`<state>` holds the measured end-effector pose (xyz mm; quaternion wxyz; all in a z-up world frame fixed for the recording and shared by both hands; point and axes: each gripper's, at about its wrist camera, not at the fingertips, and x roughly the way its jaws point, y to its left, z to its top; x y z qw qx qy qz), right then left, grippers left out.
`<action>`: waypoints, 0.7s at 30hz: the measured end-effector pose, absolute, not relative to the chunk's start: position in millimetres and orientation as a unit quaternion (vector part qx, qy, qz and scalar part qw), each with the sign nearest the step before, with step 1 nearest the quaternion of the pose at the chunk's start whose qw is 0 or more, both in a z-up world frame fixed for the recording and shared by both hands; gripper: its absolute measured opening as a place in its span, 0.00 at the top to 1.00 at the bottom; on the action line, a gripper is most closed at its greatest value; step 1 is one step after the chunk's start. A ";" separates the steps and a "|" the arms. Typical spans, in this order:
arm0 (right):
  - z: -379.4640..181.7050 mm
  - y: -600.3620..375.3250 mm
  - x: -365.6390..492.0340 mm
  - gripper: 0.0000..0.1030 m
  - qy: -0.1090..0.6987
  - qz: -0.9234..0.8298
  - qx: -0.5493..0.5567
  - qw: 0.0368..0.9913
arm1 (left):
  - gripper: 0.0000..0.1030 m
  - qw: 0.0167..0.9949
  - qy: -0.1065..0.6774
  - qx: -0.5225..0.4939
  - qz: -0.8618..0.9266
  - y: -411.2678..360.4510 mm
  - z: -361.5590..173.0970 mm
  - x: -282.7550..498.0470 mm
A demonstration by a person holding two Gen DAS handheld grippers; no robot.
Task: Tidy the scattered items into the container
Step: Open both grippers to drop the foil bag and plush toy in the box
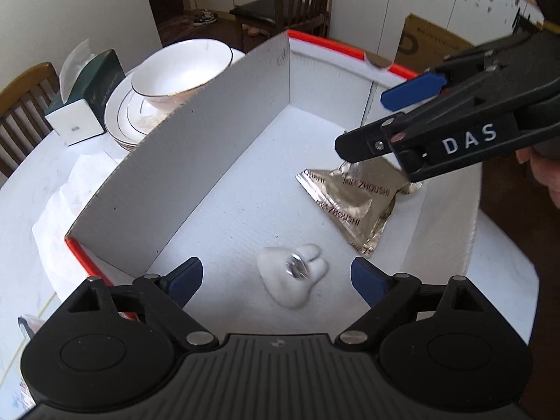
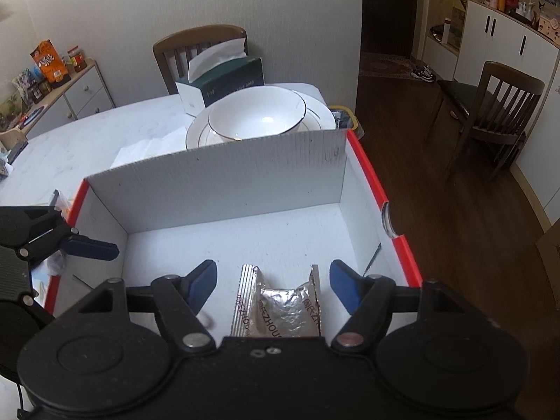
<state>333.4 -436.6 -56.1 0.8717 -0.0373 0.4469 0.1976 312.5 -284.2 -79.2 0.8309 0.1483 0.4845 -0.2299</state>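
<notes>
A white cardboard box with red rims (image 1: 196, 161) (image 2: 224, 178) sits on the table. Inside it lie a silver foil snack packet (image 1: 353, 203) (image 2: 283, 308) and a small white tooth-shaped item with a shiny piece on it (image 1: 294, 280). My left gripper (image 1: 276, 276) is open over the box, its fingers either side of the white item, above it. My right gripper (image 2: 271, 288) is open and empty above the foil packet; it also shows in the left wrist view (image 1: 371, 122). The left gripper's blue fingertip (image 2: 91, 246) shows at the box's left rim.
A white bowl on stacked plates (image 1: 175, 80) (image 2: 259, 119) and a green tissue box (image 1: 87, 101) (image 2: 224, 80) stand behind the box. Crumpled white paper (image 1: 70, 203) lies left of it. Wooden chairs (image 2: 490, 115) stand around the table; the table edge is at the right.
</notes>
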 end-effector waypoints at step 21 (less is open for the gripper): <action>-28.7 -425.1 302.4 0.17 0.410 0.231 -0.022 0.882 | 0.07 0.878 0.413 0.059 -0.232 -249.9 -27.2 263.3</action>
